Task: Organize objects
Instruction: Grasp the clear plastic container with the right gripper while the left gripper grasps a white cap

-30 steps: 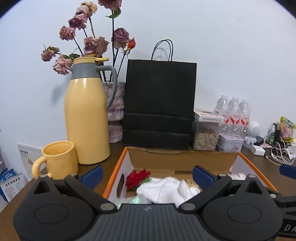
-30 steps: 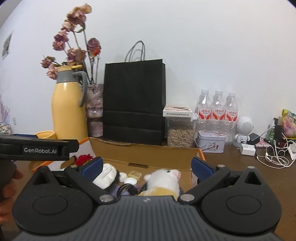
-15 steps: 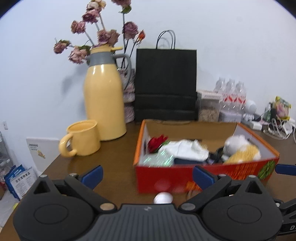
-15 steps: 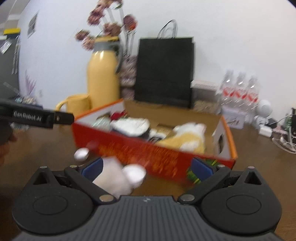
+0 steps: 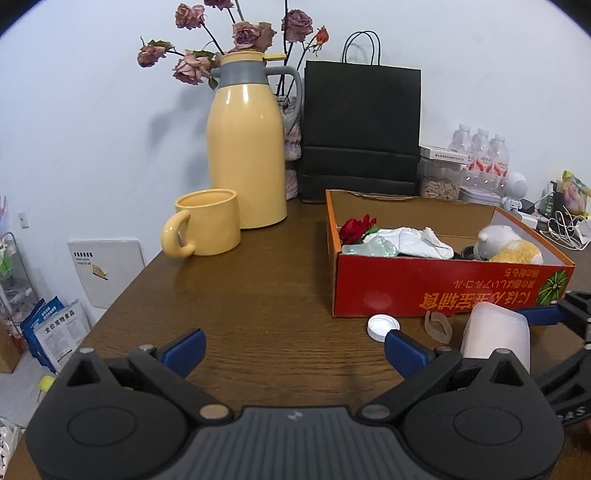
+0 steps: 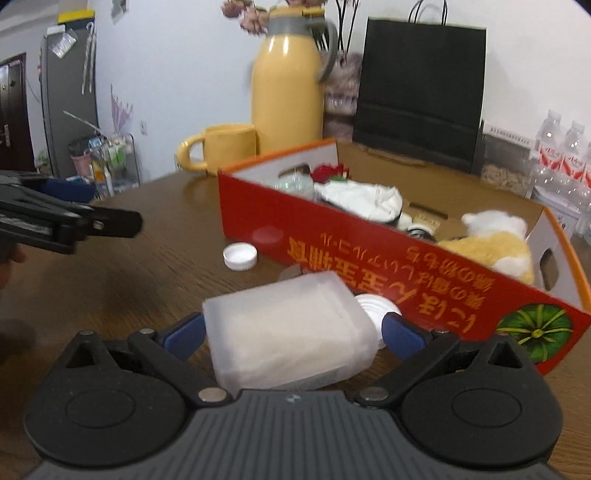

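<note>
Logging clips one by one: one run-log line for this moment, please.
left gripper: open, empty | right gripper: holds plastic bottle | cap: on table | box: full

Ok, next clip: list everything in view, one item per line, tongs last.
thermos jug: 1, yellow, back left.
mug: 1, yellow, beside jug.
dried roses: bunch, mauve, behind jug.
paper bag: 1, black, against wall.
cardboard box: 1, red, holds rose, cloth, plush toy.
bottle cap: 1, white, on table before box.
plastic bottle: 1, translucent white, uncapped, between right tongs.
water bottles: 3, clear, back right.
left tongs: open, empty.
right tongs: closed on bottle.
</note>
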Available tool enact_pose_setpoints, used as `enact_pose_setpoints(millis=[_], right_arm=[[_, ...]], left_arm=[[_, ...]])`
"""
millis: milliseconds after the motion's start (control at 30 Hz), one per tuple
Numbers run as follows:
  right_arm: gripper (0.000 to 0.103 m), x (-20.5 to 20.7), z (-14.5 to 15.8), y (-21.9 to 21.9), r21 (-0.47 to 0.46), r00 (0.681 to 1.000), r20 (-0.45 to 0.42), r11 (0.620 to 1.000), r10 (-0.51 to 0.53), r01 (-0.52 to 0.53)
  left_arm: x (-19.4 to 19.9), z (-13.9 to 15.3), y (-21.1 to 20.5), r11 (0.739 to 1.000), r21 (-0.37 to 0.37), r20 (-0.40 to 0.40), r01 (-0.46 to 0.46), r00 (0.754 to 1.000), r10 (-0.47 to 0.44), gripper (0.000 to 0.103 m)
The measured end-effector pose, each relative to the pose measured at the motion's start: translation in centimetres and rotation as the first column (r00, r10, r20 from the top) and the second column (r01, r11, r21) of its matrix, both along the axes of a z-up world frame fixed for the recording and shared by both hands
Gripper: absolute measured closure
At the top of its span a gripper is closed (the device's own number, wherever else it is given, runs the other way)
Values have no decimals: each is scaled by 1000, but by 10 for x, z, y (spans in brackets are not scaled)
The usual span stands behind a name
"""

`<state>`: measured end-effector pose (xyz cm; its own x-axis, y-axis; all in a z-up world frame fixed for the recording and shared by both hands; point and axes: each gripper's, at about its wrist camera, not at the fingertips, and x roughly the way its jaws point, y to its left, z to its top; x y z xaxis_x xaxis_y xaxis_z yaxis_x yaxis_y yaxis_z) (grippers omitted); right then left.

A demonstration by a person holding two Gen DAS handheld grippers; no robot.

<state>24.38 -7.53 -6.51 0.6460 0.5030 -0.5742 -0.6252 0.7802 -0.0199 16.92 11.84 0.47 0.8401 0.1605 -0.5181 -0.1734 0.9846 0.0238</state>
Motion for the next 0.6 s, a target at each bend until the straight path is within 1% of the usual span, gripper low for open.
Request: enact_pose_setpoints(millis=[33, 67, 267, 367, 433, 533, 600], right_arm=[[10, 0, -2, 0, -2, 1000, 1, 1000, -4, 4], [11, -2, -2, -1, -1, 1000, 10, 1000, 1, -1], [14, -24, 4, -18, 23, 995, 90, 999, -35, 33], [14, -35, 7, -32, 49, 988, 130, 996, -86, 81], [14, -39, 10, -40, 69, 981, 150, 991, -122, 113], [14, -44, 11, -51, 83, 969, 173, 983, -178, 166], [14, -45, 12, -58, 98, 959, 181, 974, -218, 202]], left_arm=[[1, 0, -1, 1000, -1, -1, 5, 1000, -5, 0], [2, -1, -1, 1000, -2, -5, 9, 1000, -9, 0], [25, -10, -14, 999, -11, -48, 45, 998, -45, 0], [43, -15, -27, 997, 3, -72, 73, 995, -73, 0], [58, -19, -36, 997, 27, -89, 70, 994, -68, 2], [78, -28, -45, 998, 42, -124, 50, 991, -44, 17], [88, -37, -46, 998, 18, -156, 52, 987, -48, 38]])
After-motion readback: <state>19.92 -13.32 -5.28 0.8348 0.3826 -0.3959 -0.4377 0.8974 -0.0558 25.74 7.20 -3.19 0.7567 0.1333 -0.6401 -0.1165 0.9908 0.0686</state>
